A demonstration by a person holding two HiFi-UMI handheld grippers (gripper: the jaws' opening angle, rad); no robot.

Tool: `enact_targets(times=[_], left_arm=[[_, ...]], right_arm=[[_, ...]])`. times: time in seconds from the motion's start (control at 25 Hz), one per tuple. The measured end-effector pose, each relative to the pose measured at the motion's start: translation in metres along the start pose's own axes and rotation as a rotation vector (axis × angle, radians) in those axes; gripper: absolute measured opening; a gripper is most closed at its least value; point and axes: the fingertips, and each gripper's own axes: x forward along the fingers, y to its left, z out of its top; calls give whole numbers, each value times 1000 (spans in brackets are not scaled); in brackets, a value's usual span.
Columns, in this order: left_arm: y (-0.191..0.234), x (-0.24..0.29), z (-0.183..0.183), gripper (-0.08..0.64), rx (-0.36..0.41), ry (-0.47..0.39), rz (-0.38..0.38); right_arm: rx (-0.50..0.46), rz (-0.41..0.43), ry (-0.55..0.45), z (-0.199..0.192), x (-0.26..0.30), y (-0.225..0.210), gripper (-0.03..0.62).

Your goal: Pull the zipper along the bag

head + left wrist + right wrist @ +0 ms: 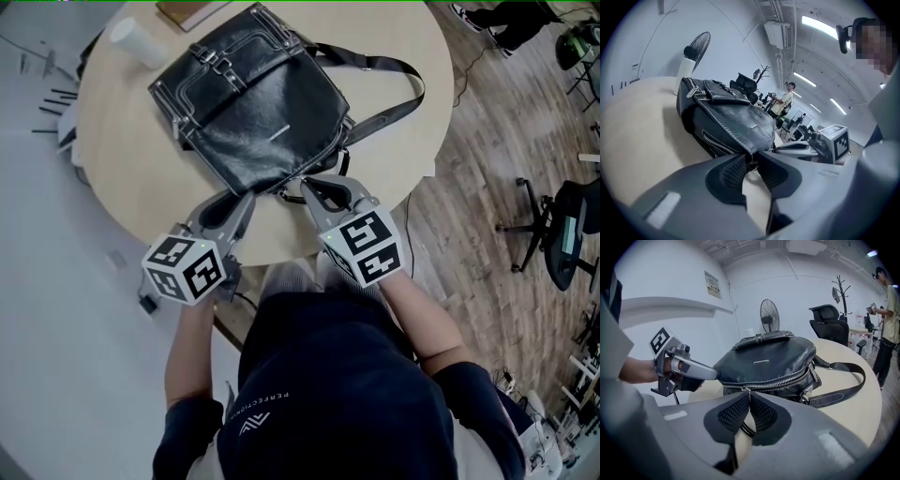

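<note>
The zipper [787, 378] runs along the edge of the black bag [253, 103] that faces the person. The bag lies flat on the round table [122, 141], with both tools at its near corner.

The right gripper [748, 397] has its jaws pressed together on the zipper pull [748, 390], which sits right at its tips. From that gripper's view, only a short bit of zipper shows to the left of the pull. The long run of teeth stretches away to the right, towards the end where the strap [843, 380] is fastened.

The left gripper [750, 159] is just beside it, on the side away from that long run. Its jaws stand part-way closed, with the bag's corner seam caught between the tips. They look to me to be pinching it, with bare table showing in the gap further back.

So the right gripper is on the pull and the left one anchors the corner. As I read it, the coming pull has to follow the zipper's line to the person's right, away from the left gripper. The held corner should stop the soft leather bunching up or sliding across the table.
</note>
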Motion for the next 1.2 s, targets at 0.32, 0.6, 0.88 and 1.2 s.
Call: enact_targets(times=[0.32,0.6,0.88,1.2], left_arm=[[1,-1,-1,91,14,12,-2],[1,0,-1,86,58,15,49],[-1,-3,1,83,70,10,62],[0,-4,-1,77,83,17,75]], right_arm=[[-49,-4,-5,5,-5,-1,15],[-63,13,-10,5,-6,-1,15],[-98,10,0,8,-9,-2,15],[-120,8,7,5,-7,-2,15]])
